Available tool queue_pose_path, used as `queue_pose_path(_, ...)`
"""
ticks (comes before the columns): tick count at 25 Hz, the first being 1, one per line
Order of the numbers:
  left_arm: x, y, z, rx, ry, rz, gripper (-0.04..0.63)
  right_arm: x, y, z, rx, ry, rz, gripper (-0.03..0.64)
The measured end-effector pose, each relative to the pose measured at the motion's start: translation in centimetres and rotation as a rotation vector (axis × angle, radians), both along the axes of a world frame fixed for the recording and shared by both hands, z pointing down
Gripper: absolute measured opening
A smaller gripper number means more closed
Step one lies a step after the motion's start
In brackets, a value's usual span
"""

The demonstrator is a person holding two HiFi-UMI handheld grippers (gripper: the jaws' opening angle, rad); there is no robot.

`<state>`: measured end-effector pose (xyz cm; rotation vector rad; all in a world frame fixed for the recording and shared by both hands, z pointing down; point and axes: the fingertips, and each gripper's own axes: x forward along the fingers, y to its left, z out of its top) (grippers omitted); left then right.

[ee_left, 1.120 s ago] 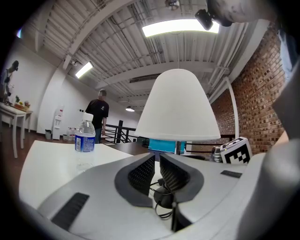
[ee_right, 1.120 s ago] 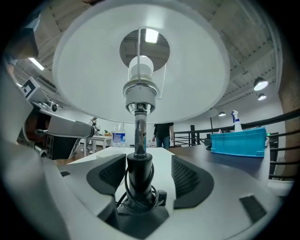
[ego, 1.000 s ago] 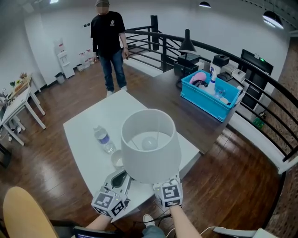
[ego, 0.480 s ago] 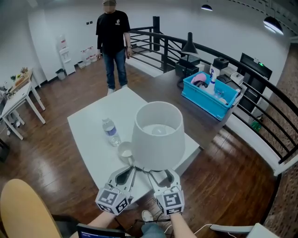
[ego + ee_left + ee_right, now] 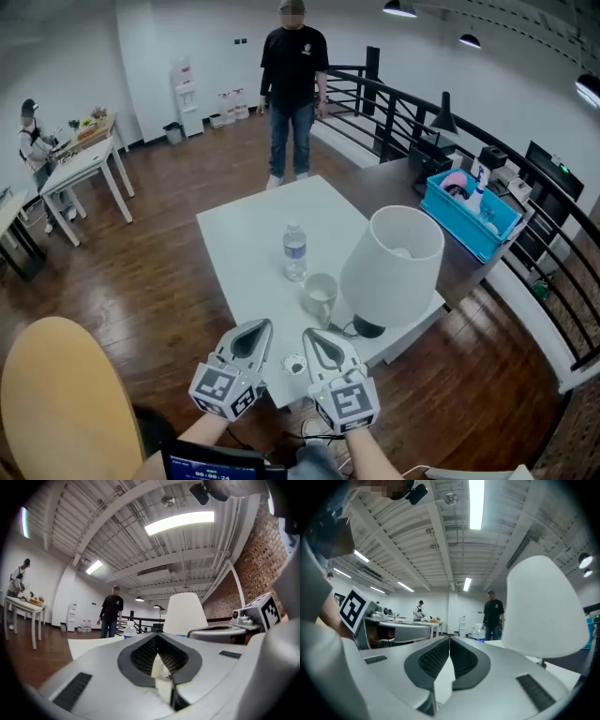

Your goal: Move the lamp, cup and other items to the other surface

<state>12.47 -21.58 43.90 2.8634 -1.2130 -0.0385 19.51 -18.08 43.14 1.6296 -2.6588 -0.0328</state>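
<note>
A lamp with a white shade [image 5: 392,267] and a dark base [image 5: 367,327] stands on the right part of the white table [image 5: 244,234]. A cup [image 5: 320,292] sits just left of it, with a clear water bottle [image 5: 295,251] behind the cup. My left gripper [image 5: 246,339] and right gripper [image 5: 319,345] hover side by side at the table's near edge, apart from all three. Both have just closed; their jaws meet with nothing between them. The left gripper [image 5: 157,641] points level at the shade [image 5: 185,613] and the bottle [image 5: 130,629]. Past the right gripper [image 5: 449,641], the shade [image 5: 543,611] fills the right.
A small round object [image 5: 294,366] lies on the table between the grippers. A dark table [image 5: 375,187] behind holds a blue bin [image 5: 469,211] and a black desk lamp [image 5: 442,117] by a railing. One person [image 5: 292,84] stands beyond. A yellow chair back [image 5: 66,403] is at lower left.
Both grippers have drawn back from under the lamp shade and their jaws have closed. The lamp now stands by itself on the table, farther right and farther from me.
</note>
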Motion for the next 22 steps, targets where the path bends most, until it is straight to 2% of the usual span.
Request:
queue_pose_path(6,-8.5,0.7,-1.7,0.044,-0.026,-0.101,0.012,-10.2,-0.3,-4.0,0.029,-0.052,-0.203,0.003)
queue_pose_path(10,-13.1,1.5,-2.5,0.049,-0.024,-0.170,0.012,-15.0,-0.1,-4.8,0.043,-0.084,-0.292,0.003)
queue_pose_path(15,-16.9,2.7,-3.0,0.053,-0.038,-0.224,0.012,-19.2,0.9,-4.7,0.042,-0.085,-0.372,0.003)
queue_pose_path(22,-19.7,3.6,-3.7,0.080,-0.023,-0.273,0.012,-22.3,1.6,-5.4,0.049,-0.079,-0.423,0.003)
